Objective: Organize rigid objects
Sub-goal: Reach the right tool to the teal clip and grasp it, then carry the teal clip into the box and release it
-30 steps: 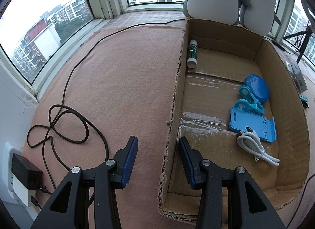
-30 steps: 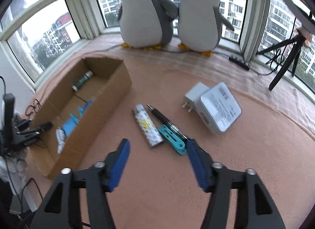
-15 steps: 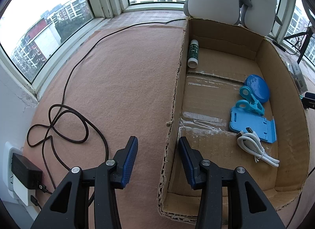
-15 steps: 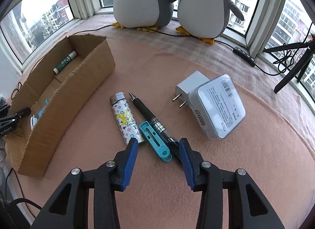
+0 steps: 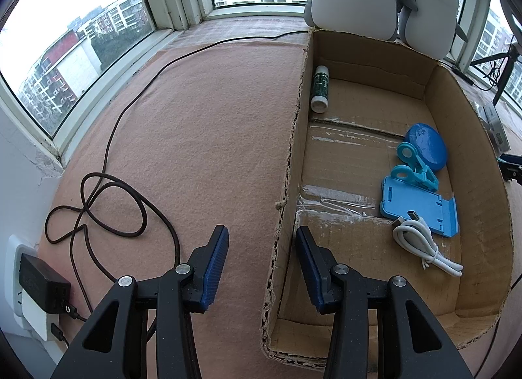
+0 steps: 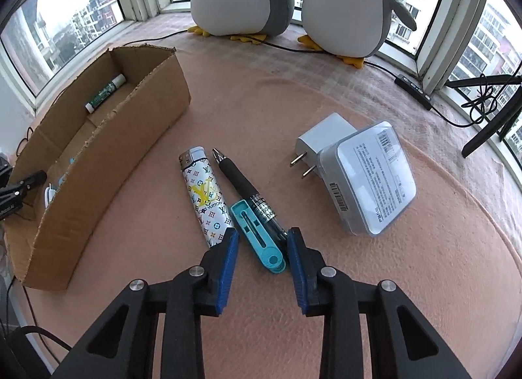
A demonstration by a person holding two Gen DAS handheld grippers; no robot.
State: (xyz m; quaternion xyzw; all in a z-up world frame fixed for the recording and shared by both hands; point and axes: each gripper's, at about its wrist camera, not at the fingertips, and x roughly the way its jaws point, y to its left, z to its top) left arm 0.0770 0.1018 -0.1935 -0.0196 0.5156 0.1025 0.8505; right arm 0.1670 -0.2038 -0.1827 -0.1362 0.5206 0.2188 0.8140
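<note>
Crowding between the jaws is the first hazard: the right gripper [image 6: 261, 240] points steeply down at the felt surface [image 6: 326, 281], and its jaws have just been closing around the teal clip [image 6: 256, 232], which lies between the pads; no firm pinch shows yet. Just off the left pad lies the end of the patterned lighter [image 6: 204, 196], and the rear of the black pen [image 6: 241, 183] sits against the right pad. The closing jaws could therefore catch the pen or nudge the lighter, lifting two things at once or flicking the slim clip out sideways. Being flat and hard, the clip may also pivot or slip if only its rounded end is gripped. Further ahead and to the right, the white charger [image 6: 321, 137] and the plastic case [image 6: 368, 180] lie well apart and look safe. Far to the left stands the cardboard box [image 6: 130, 137], the likely destination; its ragged wall could snag the clip on the way over. The left gripper [image 5: 261, 230] straddles that wall with its jaws apart and not pressing it, so a bump could shift the box.
</note>
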